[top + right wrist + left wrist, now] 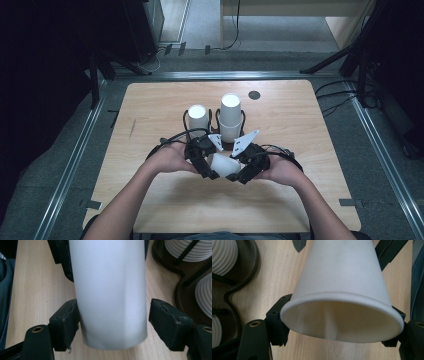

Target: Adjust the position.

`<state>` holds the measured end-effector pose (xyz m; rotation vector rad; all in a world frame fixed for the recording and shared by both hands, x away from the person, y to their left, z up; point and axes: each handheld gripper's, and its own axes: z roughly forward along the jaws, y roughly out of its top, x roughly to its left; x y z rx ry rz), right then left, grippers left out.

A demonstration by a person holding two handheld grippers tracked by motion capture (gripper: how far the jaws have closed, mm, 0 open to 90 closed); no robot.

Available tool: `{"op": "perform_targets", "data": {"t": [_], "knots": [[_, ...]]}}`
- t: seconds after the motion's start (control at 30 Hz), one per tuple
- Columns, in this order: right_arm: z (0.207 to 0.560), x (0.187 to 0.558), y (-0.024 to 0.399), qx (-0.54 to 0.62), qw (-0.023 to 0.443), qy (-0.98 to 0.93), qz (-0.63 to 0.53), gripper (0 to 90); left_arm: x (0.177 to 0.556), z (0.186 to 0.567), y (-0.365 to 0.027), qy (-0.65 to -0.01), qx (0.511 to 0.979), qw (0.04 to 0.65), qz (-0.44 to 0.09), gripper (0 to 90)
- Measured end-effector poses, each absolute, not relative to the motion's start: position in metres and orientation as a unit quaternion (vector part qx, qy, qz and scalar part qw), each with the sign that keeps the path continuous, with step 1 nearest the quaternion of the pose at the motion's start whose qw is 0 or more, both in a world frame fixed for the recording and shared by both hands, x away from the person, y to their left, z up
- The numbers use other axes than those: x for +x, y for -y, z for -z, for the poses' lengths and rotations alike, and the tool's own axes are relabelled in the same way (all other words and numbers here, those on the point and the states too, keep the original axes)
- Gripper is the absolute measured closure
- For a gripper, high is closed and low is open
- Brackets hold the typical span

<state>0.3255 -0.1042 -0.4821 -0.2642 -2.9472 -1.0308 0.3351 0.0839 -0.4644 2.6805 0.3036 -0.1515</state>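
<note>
On the left of the high view, the left gripper (212,167) comes in at an angle toward the middle of the table (300,130), and its jaws, fairly wide apart, clamp the rim end of a white paper cup (224,165). In the left gripper view that cup (342,290) lies on its side with its open mouth toward the camera, and both jaws press against the rim, one on each side, so this grip looks firm. The cup's long axis runs roughly level, from the left gripper across to the right one, with the narrow base pointing away from the left hand. Behind the hands stands a dark holder (216,131) with two stacks of ribbed white cups (230,116), just beyond the held cup and apart from it. On the right, the right gripper (239,172) meets the same cup from the other end; in the right gripper view the cup's body (110,290) passes between the jaws, base end near the camera. There the left-hand jaw touches the wall, while a small gap shows at the right-hand one, so I judge this gripper open around the cup and not yet squeezing. Both hands are equally near; the coming move turns on that shared axis, each gripper facing one end.
</note>
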Motion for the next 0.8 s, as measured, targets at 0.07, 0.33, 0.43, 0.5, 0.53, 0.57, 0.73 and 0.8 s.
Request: {"op": "perform_targets", "data": {"t": [0.07,0.33,0.43,0.5,0.53,0.57,0.73,0.8], "knots": [[0.483,0.325,0.102,-0.08,0.009,0.941,0.328,27.0,0.334,0.465,-0.083,-0.111,0.968,0.219,0.056,26.8],[0.48,0.321,0.099,-0.057,0.003,0.943,0.327,34.3,0.334,0.464,-0.083,-0.107,0.966,0.227,0.06,25.1],[0.478,0.321,0.099,-0.056,0.003,0.943,0.329,34.2,0.334,0.464,-0.083,-0.11,0.966,0.225,0.06,23.7],[0.478,0.321,0.099,-0.057,0.002,0.942,0.329,33.9,0.334,0.464,-0.084,-0.106,0.965,0.233,0.056,21.8],[0.478,0.321,0.1,-0.055,0.002,0.942,0.332,33.7,0.334,0.463,-0.085,-0.102,0.964,0.238,0.054,19.8],[0.477,0.321,0.1,-0.058,0.003,0.941,0.333,33.6,0.333,0.463,-0.085,-0.102,0.963,0.244,0.049,17.8],[0.475,0.323,0.105,-0.064,0.003,0.938,0.34,33.4,0.334,0.462,-0.09,-0.115,0.956,0.265,0.041,11.6],[0.474,0.323,0.107,-0.067,0.003,0.938,0.341,33.4,0.334,0.462,-0.093,-0.122,0.952,0.277,0.04,11.3]]}}
